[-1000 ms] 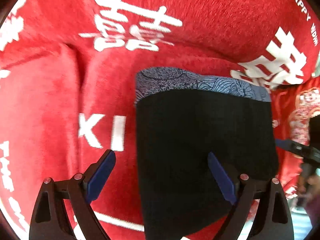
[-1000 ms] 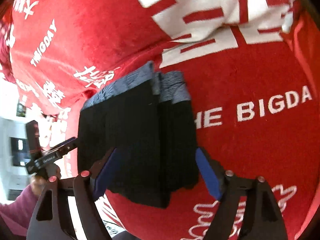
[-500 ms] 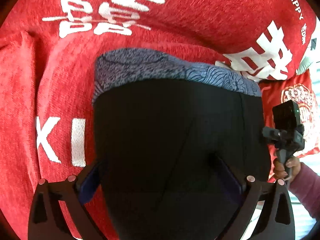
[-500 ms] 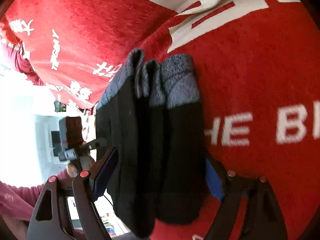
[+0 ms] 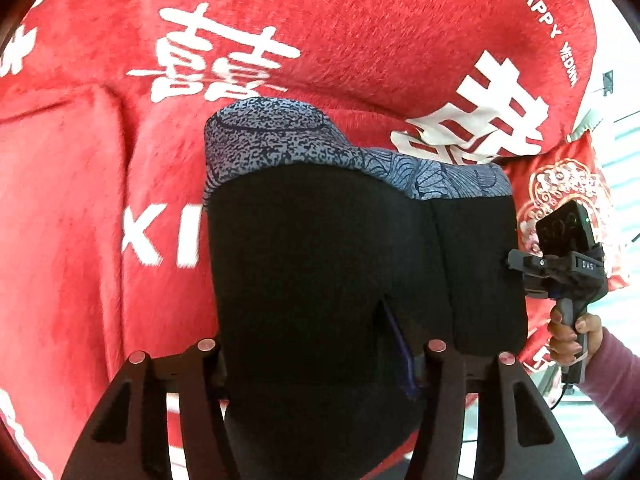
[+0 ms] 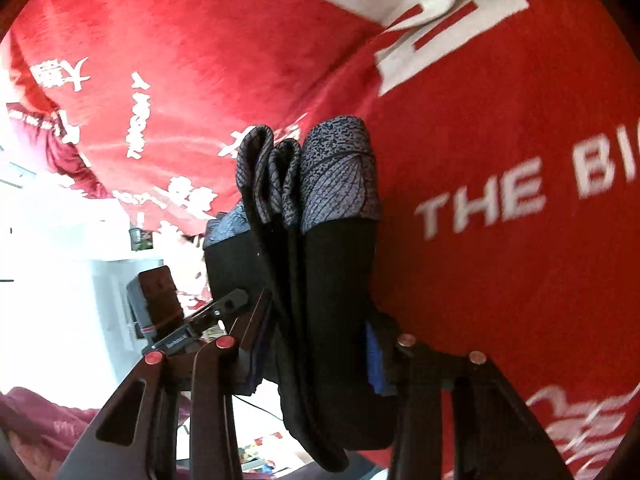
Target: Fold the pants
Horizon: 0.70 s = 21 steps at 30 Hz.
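Observation:
The folded black pants (image 5: 320,264) with a blue-grey patterned waistband (image 5: 280,140) fill the middle of the left wrist view, lifted over the red blanket (image 5: 360,32). My left gripper (image 5: 316,344) is shut on the near edge of the stack; the fabric hides most of its pads. In the right wrist view the pants (image 6: 328,280) show edge-on as several layers with the waistband (image 6: 340,172) at the far end. My right gripper (image 6: 316,340) is shut on the stack, one blue pad (image 6: 374,364) showing.
The red blanket (image 6: 500,100) with white lettering covers the surface under the pants. A red patterned cushion (image 5: 560,184) lies at the right. The right gripper's handle and the person's hand (image 5: 572,328) show at the right edge. The bright room (image 6: 60,260) lies beyond the blanket's left edge.
Both grippers went from open around the stack to closed on it. The pants have risen off the blanket and turned more edge-on to the right wrist camera.

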Each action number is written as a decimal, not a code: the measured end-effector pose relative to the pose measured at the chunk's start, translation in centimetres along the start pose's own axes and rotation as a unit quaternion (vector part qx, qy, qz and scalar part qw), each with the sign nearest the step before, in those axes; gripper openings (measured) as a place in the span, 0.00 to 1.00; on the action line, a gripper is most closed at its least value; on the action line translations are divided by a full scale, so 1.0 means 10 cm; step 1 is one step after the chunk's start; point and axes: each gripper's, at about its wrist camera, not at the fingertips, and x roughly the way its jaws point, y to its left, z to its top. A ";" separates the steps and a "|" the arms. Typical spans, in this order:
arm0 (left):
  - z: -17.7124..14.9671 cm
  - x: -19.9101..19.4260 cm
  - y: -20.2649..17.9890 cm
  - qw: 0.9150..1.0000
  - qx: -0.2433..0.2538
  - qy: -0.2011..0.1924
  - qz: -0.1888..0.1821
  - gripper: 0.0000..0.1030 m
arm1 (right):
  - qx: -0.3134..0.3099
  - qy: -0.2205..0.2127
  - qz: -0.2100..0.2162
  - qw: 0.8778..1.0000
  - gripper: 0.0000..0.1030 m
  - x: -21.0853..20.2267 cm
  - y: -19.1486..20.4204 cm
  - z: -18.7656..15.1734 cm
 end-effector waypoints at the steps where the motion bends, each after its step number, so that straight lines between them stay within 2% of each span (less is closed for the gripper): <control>1: -0.06 -0.06 0.03 1.000 0.001 0.002 0.002 0.57 | -0.003 0.007 0.008 1.000 0.41 0.01 0.03 -0.08; 5: -0.31 -0.16 0.14 1.000 0.006 0.017 0.015 0.57 | 0.008 0.012 0.015 1.000 0.41 0.13 0.07 -0.41; 8: -0.46 -0.01 0.32 0.998 0.007 0.043 0.049 0.62 | 0.017 0.023 -0.009 1.000 0.41 0.32 -0.04 -0.58; 9: -0.53 0.09 0.41 0.996 0.009 0.049 0.073 0.73 | 0.017 0.027 -0.020 0.999 0.42 0.35 -0.08 -0.60; 10: -0.56 0.10 0.47 0.996 0.007 0.037 0.082 0.88 | 0.008 0.032 -0.050 0.998 0.44 0.44 -0.11 -0.62; 12: -0.58 0.11 0.58 0.997 -0.005 0.024 0.080 0.97 | -0.014 0.029 -0.097 0.995 0.49 0.50 -0.14 -0.63; 13: -0.58 0.12 0.61 0.997 -0.013 0.023 0.078 1.00 | -0.015 0.025 -0.107 0.994 0.57 0.49 -0.17 -0.61; 14: -0.58 0.13 0.62 0.996 -0.017 0.021 0.083 1.00 | -0.012 0.023 -0.127 0.992 0.62 0.51 -0.18 -0.60; 16: -0.60 0.12 0.60 0.996 -0.013 0.016 0.092 1.00 | -0.020 0.019 -0.146 0.989 0.66 0.50 -0.17 -0.60; 19: -0.61 0.10 0.54 0.993 -0.020 0.022 0.117 1.00 | -0.036 0.011 -0.204 0.978 0.77 0.49 -0.03 -0.63; 21: -0.62 0.07 0.46 0.989 -0.018 0.027 0.146 1.00 | -0.028 0.007 -0.229 0.973 0.77 0.50 0.07 -0.66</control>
